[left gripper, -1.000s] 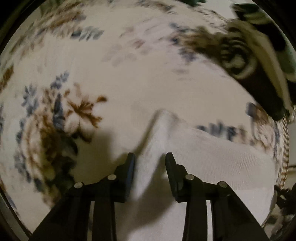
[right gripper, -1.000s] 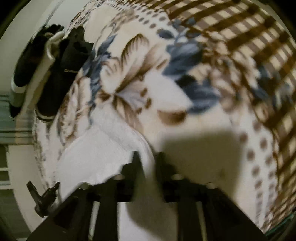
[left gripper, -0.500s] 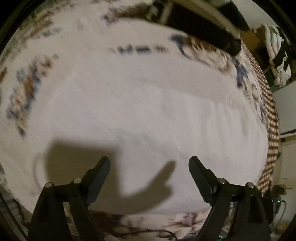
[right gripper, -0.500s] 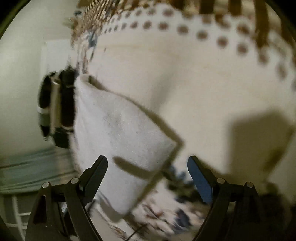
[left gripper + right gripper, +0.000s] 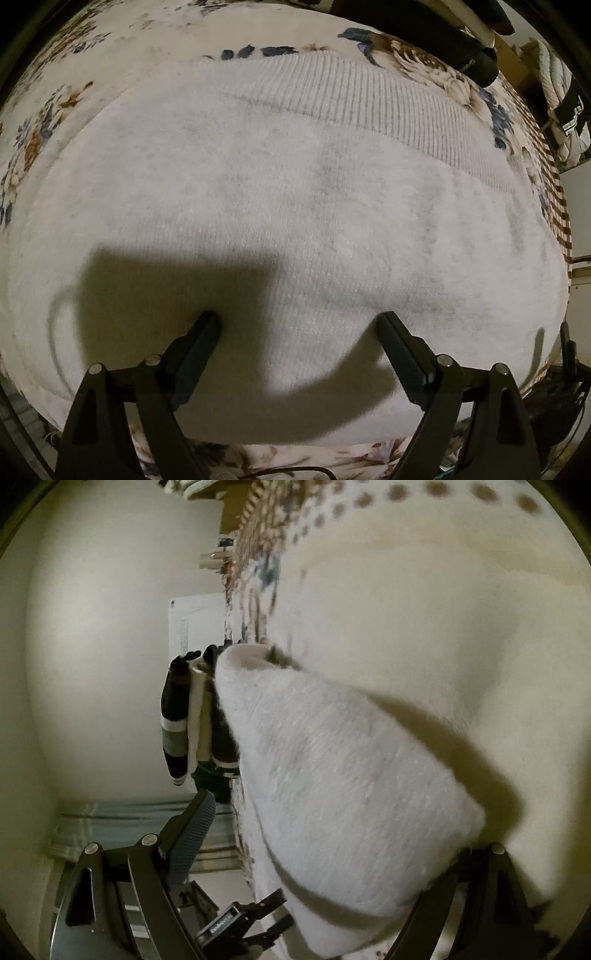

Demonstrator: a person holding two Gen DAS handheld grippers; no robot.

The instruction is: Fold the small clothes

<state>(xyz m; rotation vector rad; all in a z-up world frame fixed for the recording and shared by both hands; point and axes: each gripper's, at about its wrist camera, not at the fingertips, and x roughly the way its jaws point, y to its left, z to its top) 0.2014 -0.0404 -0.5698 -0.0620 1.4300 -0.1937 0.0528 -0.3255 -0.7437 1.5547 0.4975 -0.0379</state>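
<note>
A white knit sock [image 5: 295,192] with a ribbed cuff [image 5: 369,96] lies flat on the floral blanket [image 5: 44,122], filling the left wrist view. My left gripper [image 5: 299,328] points down over the sock's near part. Its jaws are opening and the pads hold nothing. In the right wrist view the same white sock [image 5: 332,775] lies on the blanket [image 5: 443,609], and the picture is rolled sideways. My right gripper [image 5: 332,842] stands open low beside the sock. One finger [image 5: 195,823] is clear of the cloth; the other is hidden behind the sock's edge.
Dark socks with white and grey stripes [image 5: 181,720] are stacked at the blanket's edge beyond the white sock, and appear as dark socks [image 5: 443,40] at the top of the left wrist view. A small black device [image 5: 240,926] sits by the blanket's edge. A pale wall [image 5: 92,646] lies beyond.
Both grippers were pinching a raised fold of the white sock; both have let go and opened wide. The sock now lies flat. The right gripper has rolled and dropped toward level.
</note>
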